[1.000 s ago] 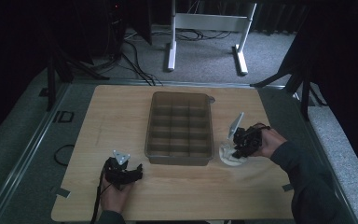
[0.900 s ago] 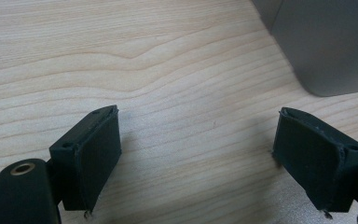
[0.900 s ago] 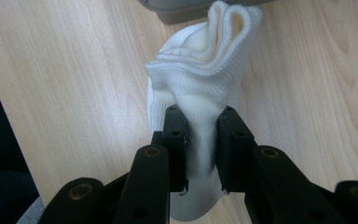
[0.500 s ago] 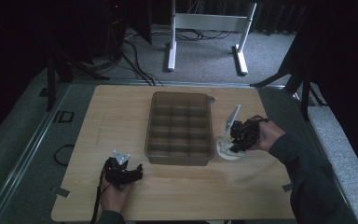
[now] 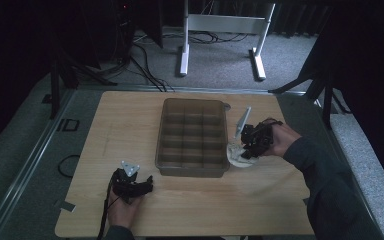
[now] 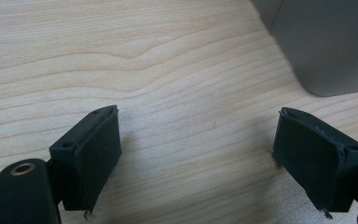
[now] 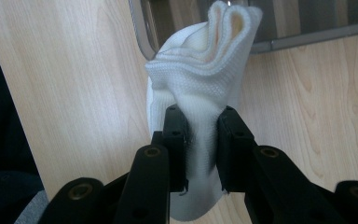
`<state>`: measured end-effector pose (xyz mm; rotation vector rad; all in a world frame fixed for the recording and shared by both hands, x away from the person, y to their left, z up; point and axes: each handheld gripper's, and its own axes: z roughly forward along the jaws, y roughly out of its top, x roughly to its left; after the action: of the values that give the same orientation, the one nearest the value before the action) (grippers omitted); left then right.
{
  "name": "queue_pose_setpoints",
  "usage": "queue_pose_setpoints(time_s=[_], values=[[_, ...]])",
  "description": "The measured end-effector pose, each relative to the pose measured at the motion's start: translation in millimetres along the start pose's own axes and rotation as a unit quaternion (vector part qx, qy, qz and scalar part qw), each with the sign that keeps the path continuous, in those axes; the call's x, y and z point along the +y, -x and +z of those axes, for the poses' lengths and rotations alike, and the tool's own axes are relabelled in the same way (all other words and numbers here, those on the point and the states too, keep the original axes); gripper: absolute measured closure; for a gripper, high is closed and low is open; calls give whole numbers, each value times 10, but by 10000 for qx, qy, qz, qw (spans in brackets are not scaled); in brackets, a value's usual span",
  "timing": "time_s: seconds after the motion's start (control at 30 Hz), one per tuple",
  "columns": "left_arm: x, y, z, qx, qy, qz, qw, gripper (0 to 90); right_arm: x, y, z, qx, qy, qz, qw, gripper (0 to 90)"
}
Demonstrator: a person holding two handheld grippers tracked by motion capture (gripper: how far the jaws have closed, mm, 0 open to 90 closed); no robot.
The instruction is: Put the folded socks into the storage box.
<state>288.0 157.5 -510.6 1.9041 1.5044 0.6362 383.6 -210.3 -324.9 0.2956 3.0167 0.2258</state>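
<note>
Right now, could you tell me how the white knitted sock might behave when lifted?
Probably floppy: the white knitted sock bunches into folds where the right hand-held gripper pinches it. Likely light. Its textured knit should resist slipping.

1. The left gripper [image 5: 130, 184] is black, topped by a grey three-cornered plate, and trails a black cable.
2. Its jaws are flat black pads with small screws at the tips.
3. The right gripper [image 7: 200, 140] has black jaws with brass-ringed holes.
4. A dark sleeve [image 5: 325, 185] covers the right arm.
</note>
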Motion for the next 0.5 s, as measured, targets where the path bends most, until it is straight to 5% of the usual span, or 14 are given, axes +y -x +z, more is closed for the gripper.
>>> queue_pose_setpoints(time_s=[0.5], values=[[0,-1,0,-2,-5,3,10000,152,322,0,122,70,20,-204,9998,758]])
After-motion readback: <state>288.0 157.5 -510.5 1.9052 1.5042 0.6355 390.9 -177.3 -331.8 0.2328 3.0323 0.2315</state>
